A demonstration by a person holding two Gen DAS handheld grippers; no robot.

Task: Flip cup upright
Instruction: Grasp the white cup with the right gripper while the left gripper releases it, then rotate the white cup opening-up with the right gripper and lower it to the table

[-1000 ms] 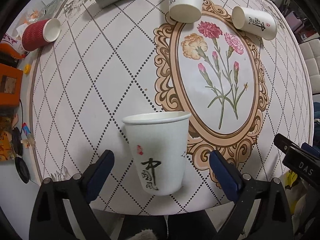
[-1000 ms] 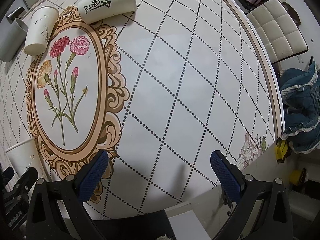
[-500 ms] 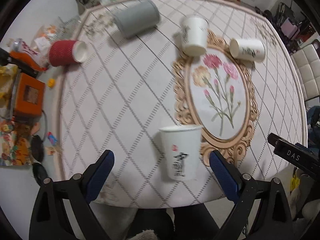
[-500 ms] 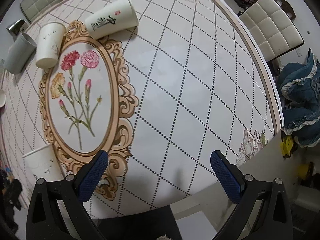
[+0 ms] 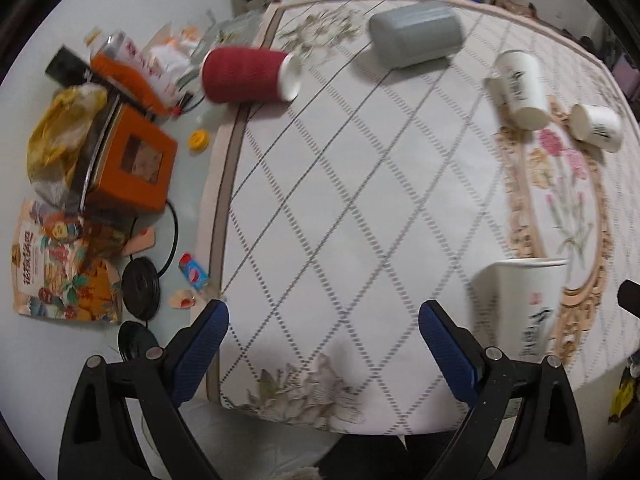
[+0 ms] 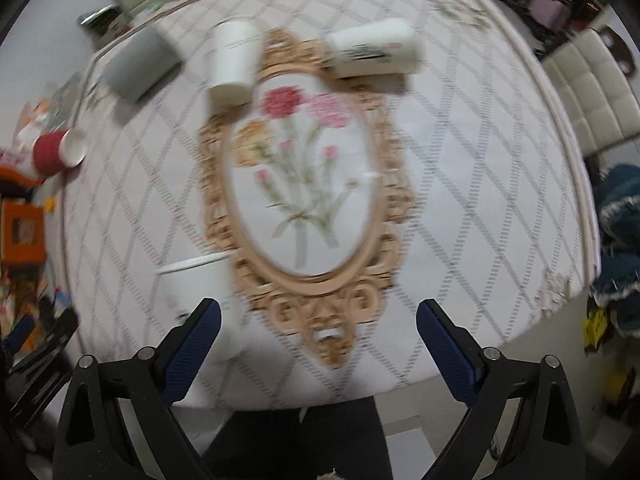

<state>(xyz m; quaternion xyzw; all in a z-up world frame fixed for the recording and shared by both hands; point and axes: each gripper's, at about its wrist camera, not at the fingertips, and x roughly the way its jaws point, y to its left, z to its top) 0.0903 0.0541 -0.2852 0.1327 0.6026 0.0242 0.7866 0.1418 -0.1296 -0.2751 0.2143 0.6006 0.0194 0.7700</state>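
Note:
A white paper cup with black calligraphy stands upright near the table's front edge; it also shows in the right wrist view. A red ribbed cup, a grey cup and two white cups lie on their sides. They show in the right wrist view too. My left gripper is open and empty, left of the upright cup. My right gripper is open and empty above the front edge.
The round table has a diamond-pattern cloth with a floral oval. An orange box, bags and clutter lie on the surface left of the cloth. White chairs stand at the right. The left gripper's body shows at the lower left.
My left gripper has backed off and swung left, so the upright cup now sits to its right. My right gripper has pulled back and turned left toward the oval. Both views are blurred.

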